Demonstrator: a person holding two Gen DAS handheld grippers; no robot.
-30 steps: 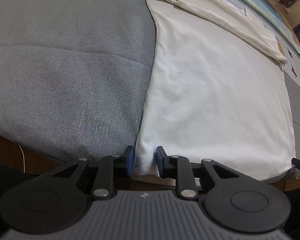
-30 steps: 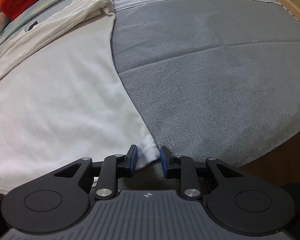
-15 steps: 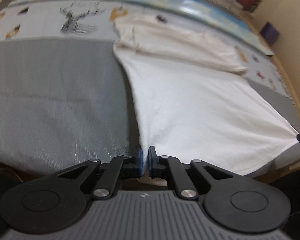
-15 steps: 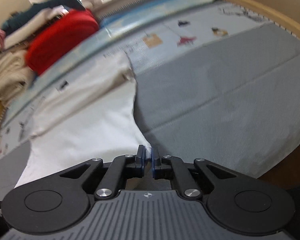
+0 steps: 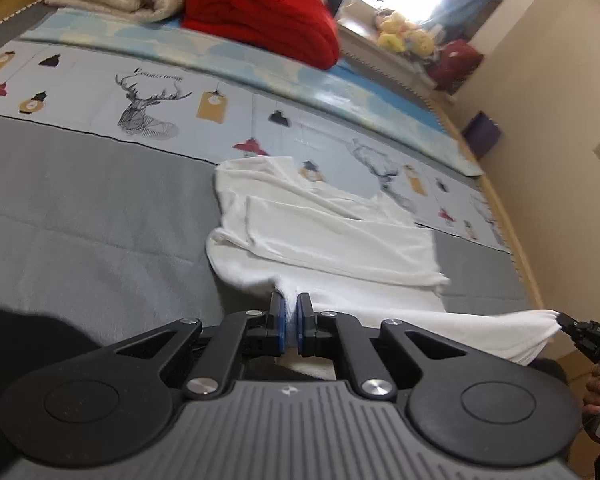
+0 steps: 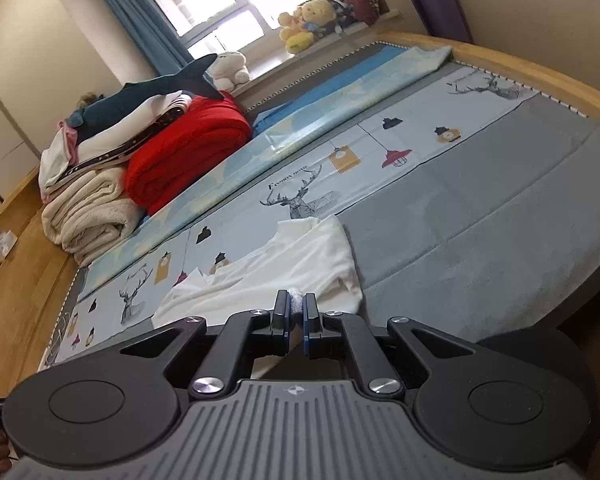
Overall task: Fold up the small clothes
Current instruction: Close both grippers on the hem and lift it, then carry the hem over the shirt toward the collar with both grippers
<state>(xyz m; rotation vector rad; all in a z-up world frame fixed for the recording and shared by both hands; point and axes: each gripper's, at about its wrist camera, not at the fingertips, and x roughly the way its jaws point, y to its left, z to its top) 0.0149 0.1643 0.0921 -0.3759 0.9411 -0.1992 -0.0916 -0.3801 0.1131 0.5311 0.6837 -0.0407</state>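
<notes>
A white garment (image 5: pixel 324 236) lies on the bed, its far part folded and bunched on the grey cover. My left gripper (image 5: pixel 291 312) is shut on one near hem corner and holds it above the bed. My right gripper (image 6: pixel 296 312) is shut on the other near corner of the white garment (image 6: pixel 300 264); it also shows at the right edge of the left wrist view (image 5: pixel 580 330), pulling the hem taut. The lifted near edge hangs between both grippers.
The bed has a grey cover (image 6: pixel 480 216) and a pale printed sheet with deer (image 5: pixel 148 108). A red blanket (image 6: pixel 184 156), cream blankets (image 6: pixel 88 216) and plush toys (image 6: pixel 304 24) sit at the far side. A wooden bed rim (image 6: pixel 520 68) curves round.
Both grippers closed on the near hem corners and rose, lifting the garment's near edge off the bed and carrying it toward the far side. The views tilted up to show the room.
</notes>
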